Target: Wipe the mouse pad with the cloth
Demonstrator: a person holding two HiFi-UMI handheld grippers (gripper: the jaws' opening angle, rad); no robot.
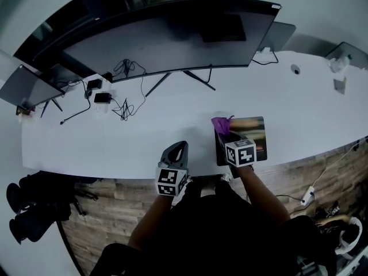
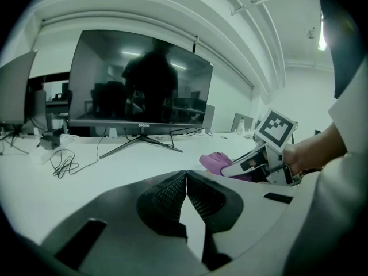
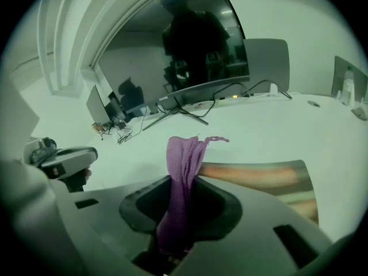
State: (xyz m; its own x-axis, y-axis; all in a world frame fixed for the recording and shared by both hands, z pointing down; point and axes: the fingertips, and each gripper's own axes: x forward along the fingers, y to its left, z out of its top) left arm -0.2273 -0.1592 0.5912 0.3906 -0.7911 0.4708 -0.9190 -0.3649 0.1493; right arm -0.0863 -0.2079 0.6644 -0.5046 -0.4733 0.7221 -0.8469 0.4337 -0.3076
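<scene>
overhead, we list: a long white desk [image 1: 172,134]; a wide curved black monitor [image 1: 172,42]; a rectangular picture-printed mouse pad [image 1: 256,132] at the desk's front edge; a crumpled purple cloth [image 1: 221,123] at the pad's far left corner; the right gripper [image 1: 228,133] above the pad; the left gripper [image 1: 179,149] left of it, apart.
left gripper view: we log its jaws pressed together, nothing between them.
right gripper view: we log its jaws pinching the cloth, which stands up over the pad's left edge.

Cloth [image 1: 221,123] on mouse pad [image 1: 253,132], before monitor [image 1: 167,42].
</scene>
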